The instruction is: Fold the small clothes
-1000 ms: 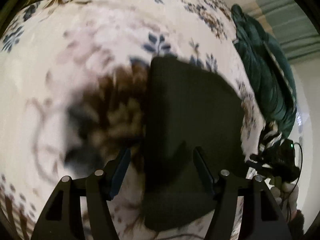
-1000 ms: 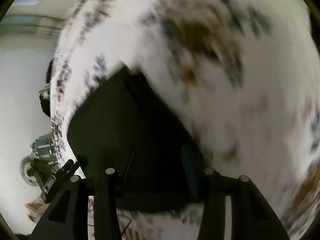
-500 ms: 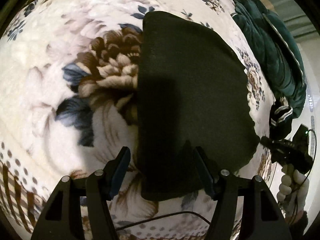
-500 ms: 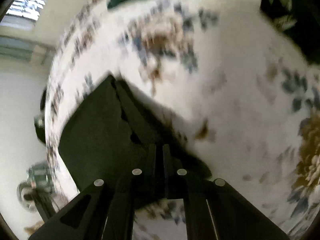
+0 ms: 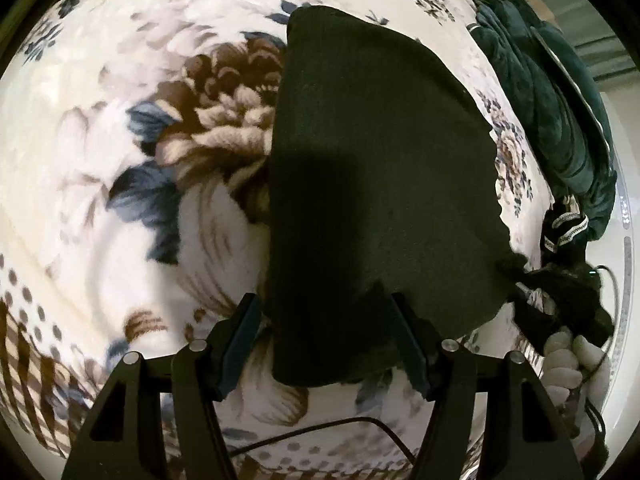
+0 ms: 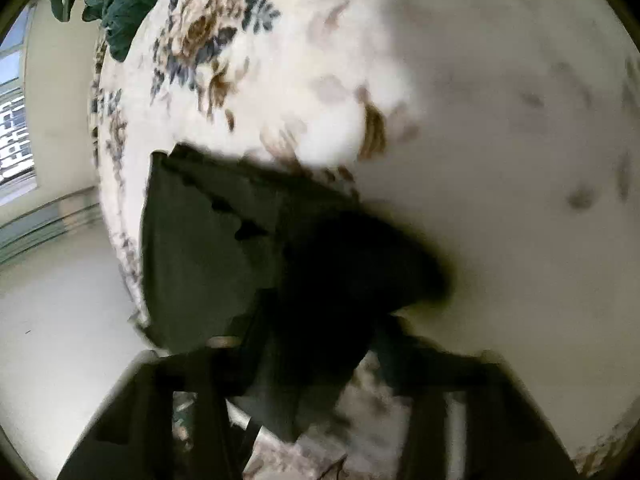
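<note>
A small dark green garment (image 5: 380,184) lies flat on a floral blanket (image 5: 120,120). My left gripper (image 5: 326,332) is open, its fingers either side of the garment's near edge, not pinching it. In the left wrist view the right gripper (image 5: 532,304) sits at the garment's right corner, held by a white-gloved hand (image 5: 568,364). In the blurred right wrist view the garment (image 6: 208,248) shows with its near corner lifted and draped over my right gripper (image 6: 316,340), which looks shut on the cloth.
A heap of dark teal clothes (image 5: 552,92) lies at the blanket's far right; it also shows in the right wrist view (image 6: 116,4). A black piece with white trim (image 5: 564,228) lies beside it. A thin black cable (image 5: 332,428) runs across the blanket near me.
My right gripper closed on the garment's corner and has lifted and swung it. My left gripper stayed open while the view pulled back from the garment's near edge.
</note>
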Demonstrator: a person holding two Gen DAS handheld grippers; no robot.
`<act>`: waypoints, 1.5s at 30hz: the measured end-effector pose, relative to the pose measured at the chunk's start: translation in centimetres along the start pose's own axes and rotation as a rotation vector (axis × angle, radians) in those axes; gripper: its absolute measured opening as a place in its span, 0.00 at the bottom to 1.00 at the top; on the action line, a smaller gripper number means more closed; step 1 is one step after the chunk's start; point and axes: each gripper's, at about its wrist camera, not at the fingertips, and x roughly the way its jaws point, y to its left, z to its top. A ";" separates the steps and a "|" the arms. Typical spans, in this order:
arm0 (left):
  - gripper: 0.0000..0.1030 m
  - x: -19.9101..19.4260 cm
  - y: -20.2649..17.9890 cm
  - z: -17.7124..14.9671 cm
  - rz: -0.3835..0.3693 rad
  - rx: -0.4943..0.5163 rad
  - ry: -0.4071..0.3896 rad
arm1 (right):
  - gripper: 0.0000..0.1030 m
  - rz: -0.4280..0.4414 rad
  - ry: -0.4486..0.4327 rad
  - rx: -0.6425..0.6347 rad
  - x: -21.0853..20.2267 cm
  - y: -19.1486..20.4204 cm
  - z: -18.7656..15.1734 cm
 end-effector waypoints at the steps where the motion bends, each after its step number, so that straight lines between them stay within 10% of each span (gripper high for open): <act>1: 0.61 -0.1 0.1 0.0 -0.007 -0.008 -0.002 | 0.13 0.001 -0.012 -0.032 0.0 0.8 -0.2; 7: 0.61 -0.1 1.7 -0.1 -0.056 -0.044 -0.029 | 0.12 -0.021 -0.090 -0.239 -2.1 2.2 -1.3; 10: 0.61 0.1 2.4 0.9 -0.100 -0.073 -0.054 | 0.37 -0.083 0.044 -0.173 -0.1 -0.3 -0.3; 15: 0.71 2.3 3.5 3.8 -0.207 -0.112 -0.102 | 0.78 0.024 0.002 -0.226 -3.6 -0.1 1.1; 24: 0.85 5.1 2.4 6.1 -0.288 -0.114 -0.117 | 0.80 0.264 0.137 -0.112 4.6 -2.0 -0.8; 29: 0.75 4.7 2.3 6.6 -0.339 -0.117 -0.184 | 0.79 0.331 0.077 -0.165 7.7 1.1 -0.7; 31: 0.25 4.4 2.1 7.1 -0.327 -0.113 -0.200 | 0.43 0.356 0.077 -0.165 8.0 1.9 -1.0; 32: 0.24 4.1 2.1 7.4 -0.343 -0.108 -0.203 | 0.24 0.328 0.078 -0.163 8.2 2.3 -1.3; 45: 0.21 -3.6 -2.0 18.8 -0.455 0.147 -0.177 | 0.18 0.324 -0.148 -0.261 2.0 11.3 -6.2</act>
